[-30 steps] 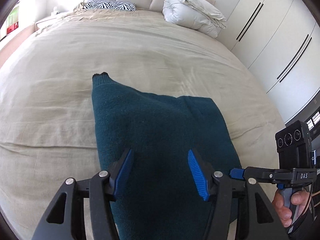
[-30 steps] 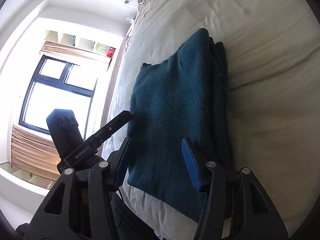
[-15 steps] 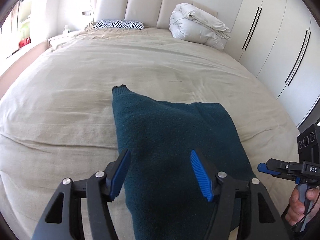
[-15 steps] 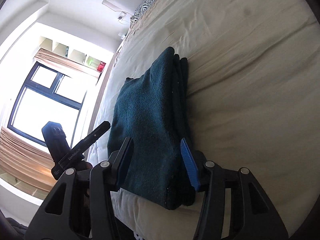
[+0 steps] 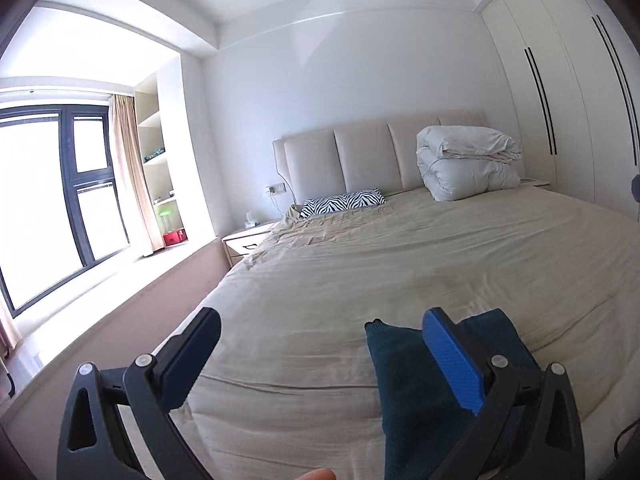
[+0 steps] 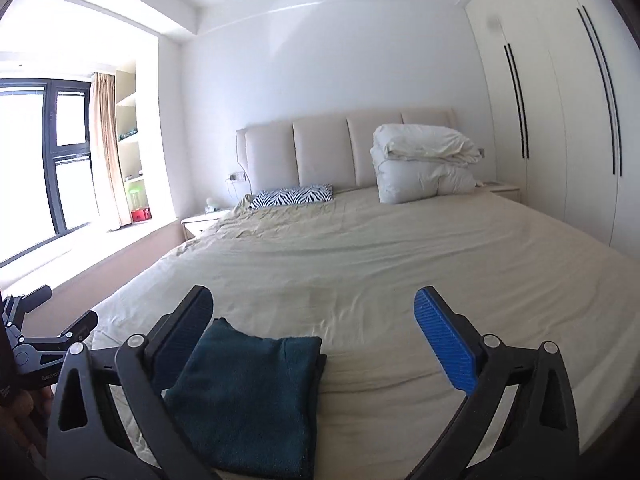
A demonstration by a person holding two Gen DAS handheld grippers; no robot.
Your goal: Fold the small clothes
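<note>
A dark teal knitted garment (image 6: pixel 256 400) lies folded into a compact rectangle near the foot of the beige bed (image 6: pixel 400 264). In the left wrist view the same teal garment (image 5: pixel 404 392) sits low right, partly behind the blue finger pad. My left gripper (image 5: pixel 324 364) is raised above the bed, its jaws opening wide with nothing between them. My right gripper (image 6: pixel 316 340) is also lifted and level, jaws opening wide and empty; the garment lies below and behind its left finger. The left tool's body (image 6: pixel 36 344) shows at the right wrist view's left edge.
A folded white duvet (image 6: pixel 424 168) and a zebra-print pillow (image 6: pixel 292 196) lie by the padded headboard. White wardrobe doors (image 6: pixel 560 120) line the right side. A window (image 5: pixel 52 200), shelves and a nightstand (image 5: pixel 248 240) stand left of the bed.
Both grippers rose off the teal garment and tilted up from looking down to nearly level. Both pairs of jaws spread much wider. The garment stays folded on the bed.
</note>
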